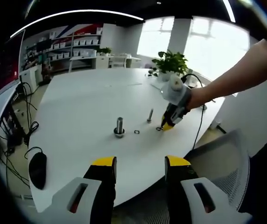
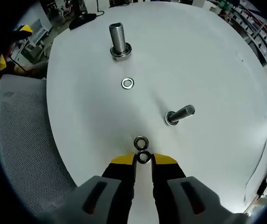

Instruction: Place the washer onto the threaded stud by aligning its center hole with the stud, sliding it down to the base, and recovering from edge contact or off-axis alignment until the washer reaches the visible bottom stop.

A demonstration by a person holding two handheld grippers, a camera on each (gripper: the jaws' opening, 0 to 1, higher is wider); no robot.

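On the white round table (image 2: pixel 208 60) a thick threaded stud (image 2: pixel 119 41) stands upright on its base. A thinner stud (image 2: pixel 180 114) stands further right. My right gripper (image 2: pixel 143 161) is low over the table, its yellow-tipped jaws shut on a small washer (image 2: pixel 144 157). Just beyond its tips lies a second washer (image 2: pixel 140 141), and a third washer (image 2: pixel 127 83) rests near the thick stud. In the left gripper view, my left gripper (image 1: pixel 140 163) hangs open before the table edge with nothing in it. Past it are the thick stud (image 1: pixel 119 127), the thin stud (image 1: pixel 150 115) and the right gripper (image 1: pixel 167 125), held by a person's hand.
A grey mesh chair (image 2: pixel 26 140) sits at the table's near edge, also the chair (image 1: pixel 226 158) on the right. A black mouse (image 1: pixel 37 169) with cables lies on the table's left side. A potted plant (image 1: pixel 170 63) stands at the far edge.
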